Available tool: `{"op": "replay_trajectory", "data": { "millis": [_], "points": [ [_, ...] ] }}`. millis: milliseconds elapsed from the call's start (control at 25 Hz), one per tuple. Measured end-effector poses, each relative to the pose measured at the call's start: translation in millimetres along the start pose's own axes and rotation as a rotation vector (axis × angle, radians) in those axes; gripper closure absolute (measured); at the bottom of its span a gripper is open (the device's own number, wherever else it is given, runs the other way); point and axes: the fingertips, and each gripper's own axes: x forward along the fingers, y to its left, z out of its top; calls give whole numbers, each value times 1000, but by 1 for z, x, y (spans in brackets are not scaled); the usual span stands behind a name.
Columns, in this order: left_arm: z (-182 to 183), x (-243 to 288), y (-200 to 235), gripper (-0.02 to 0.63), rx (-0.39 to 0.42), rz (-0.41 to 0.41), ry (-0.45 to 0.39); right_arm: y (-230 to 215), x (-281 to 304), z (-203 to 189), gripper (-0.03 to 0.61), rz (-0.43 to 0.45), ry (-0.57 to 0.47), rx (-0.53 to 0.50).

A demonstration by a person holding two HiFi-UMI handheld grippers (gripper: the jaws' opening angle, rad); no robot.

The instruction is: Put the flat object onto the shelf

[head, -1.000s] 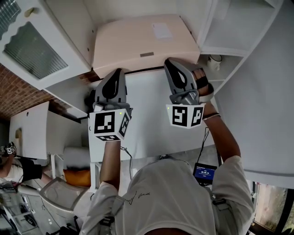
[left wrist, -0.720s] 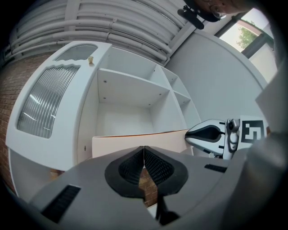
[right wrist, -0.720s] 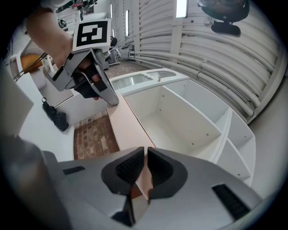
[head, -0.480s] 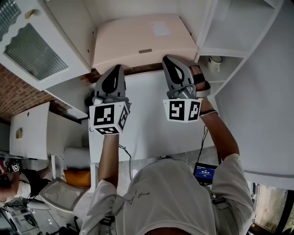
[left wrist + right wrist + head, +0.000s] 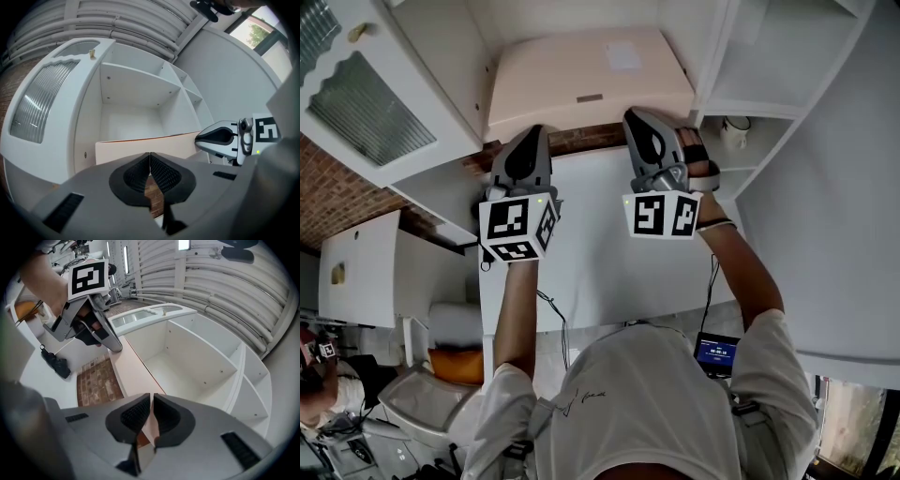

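From the head view, I have the board (image 5: 581,80) up at the mouth of the white cabinet (image 5: 441,37), with the left gripper (image 5: 528,133) and right gripper (image 5: 637,117) both on its near edge. In the left gripper view, the jaws are pressed together on the board's lower edge, with the shelf (image 5: 136,86) beyond. In the right gripper view, the jaws are clamped on the board, which runs away toward the left gripper.

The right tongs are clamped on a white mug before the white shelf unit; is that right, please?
No: the right tongs are clamped on the flat beige panel instead, before the white shelf unit, as the right gripper view shows.
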Motion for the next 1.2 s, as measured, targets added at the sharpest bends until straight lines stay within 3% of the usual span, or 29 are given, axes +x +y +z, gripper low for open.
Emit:
{"op": "replay_trajectory", "data": {
  "millis": [840, 1200],
  "points": [
    [-12, 25, 9, 600, 3, -2, 37, -1, 29, -16, 537, -5, 75, 112],
    [-18, 15, 1, 600, -47, -1, 35, 2, 23, -21, 537, 79, 71, 300]
  ]
}}
